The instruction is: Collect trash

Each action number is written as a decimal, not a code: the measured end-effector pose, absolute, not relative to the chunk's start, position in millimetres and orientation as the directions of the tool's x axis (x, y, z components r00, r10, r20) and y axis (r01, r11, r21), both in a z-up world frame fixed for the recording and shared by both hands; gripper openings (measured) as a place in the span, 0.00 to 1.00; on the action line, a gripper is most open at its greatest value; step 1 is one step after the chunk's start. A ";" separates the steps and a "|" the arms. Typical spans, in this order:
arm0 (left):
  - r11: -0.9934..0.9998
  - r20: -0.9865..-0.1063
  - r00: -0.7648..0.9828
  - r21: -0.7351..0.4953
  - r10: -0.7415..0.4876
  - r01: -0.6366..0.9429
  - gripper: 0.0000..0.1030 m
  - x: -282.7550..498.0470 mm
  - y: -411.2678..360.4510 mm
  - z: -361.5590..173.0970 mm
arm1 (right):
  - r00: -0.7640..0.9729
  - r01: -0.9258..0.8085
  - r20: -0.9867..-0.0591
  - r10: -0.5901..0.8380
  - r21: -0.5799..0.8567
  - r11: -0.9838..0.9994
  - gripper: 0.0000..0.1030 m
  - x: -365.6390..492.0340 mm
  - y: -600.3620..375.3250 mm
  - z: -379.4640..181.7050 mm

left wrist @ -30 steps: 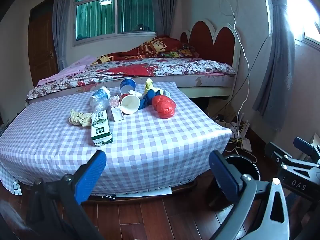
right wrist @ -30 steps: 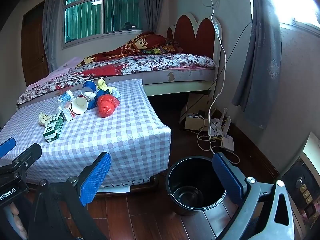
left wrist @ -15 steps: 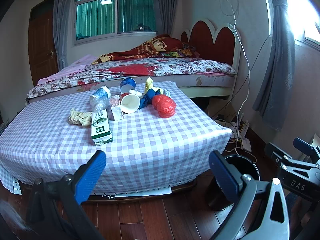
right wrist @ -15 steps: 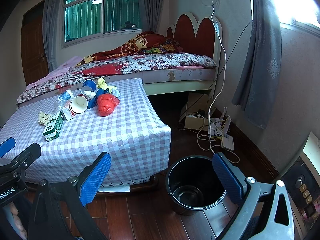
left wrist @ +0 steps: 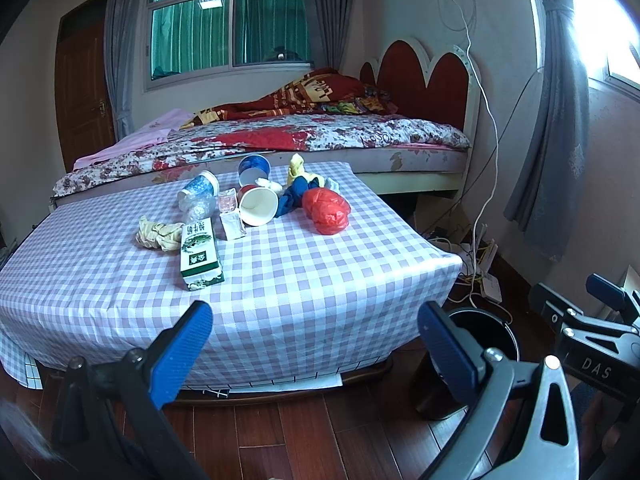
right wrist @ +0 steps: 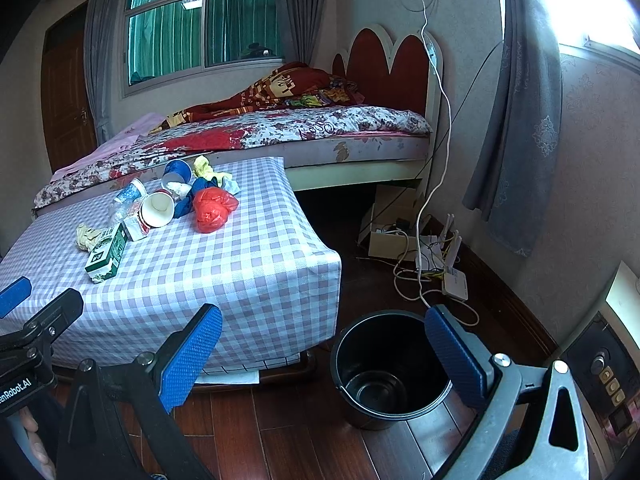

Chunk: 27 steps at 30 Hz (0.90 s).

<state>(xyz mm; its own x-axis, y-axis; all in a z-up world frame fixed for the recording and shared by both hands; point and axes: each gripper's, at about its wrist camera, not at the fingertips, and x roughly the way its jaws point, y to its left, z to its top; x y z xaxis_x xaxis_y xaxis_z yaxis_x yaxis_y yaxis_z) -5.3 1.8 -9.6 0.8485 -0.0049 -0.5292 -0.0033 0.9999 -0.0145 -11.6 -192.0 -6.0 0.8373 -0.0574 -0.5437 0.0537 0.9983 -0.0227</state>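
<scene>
Both grippers' jaws gape empty; left gripper [left wrist: 316,344] half hides the bin [left wrist: 486,330].

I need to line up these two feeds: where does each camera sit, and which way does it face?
Left wrist: on the left gripper, low, facing the checked table; right gripper at its right edge.
Right wrist: on the right gripper, facing the black bucket and table corner; left gripper at its left edge.
Shared: table, red bag, green carton, bucket, bed.
</scene>
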 end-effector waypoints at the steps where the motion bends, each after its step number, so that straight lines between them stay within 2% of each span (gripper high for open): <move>1: 1.000 -0.528 0.850 -0.014 -0.004 -0.005 0.99 -5.4 2.1 -9.5 | 0.837 0.054 -0.544 -0.057 -0.021 0.998 0.99 -11.6 -192.2 -6.0; 27: 1.000 -0.530 0.848 -0.014 -0.004 -0.005 0.99 -5.5 0.4 -10.7 | 0.838 0.054 -0.542 -0.057 -0.022 0.998 0.99 -12.2 -191.4 -6.1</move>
<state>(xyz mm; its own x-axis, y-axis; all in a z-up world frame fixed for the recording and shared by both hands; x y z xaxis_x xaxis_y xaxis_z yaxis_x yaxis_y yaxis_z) -5.5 0.4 -10.7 0.8479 -0.0035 -0.5302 -0.0046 0.9999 -0.0139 -12.2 -191.4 -6.1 0.8384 -0.0570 -0.5421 0.0539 0.9983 -0.0216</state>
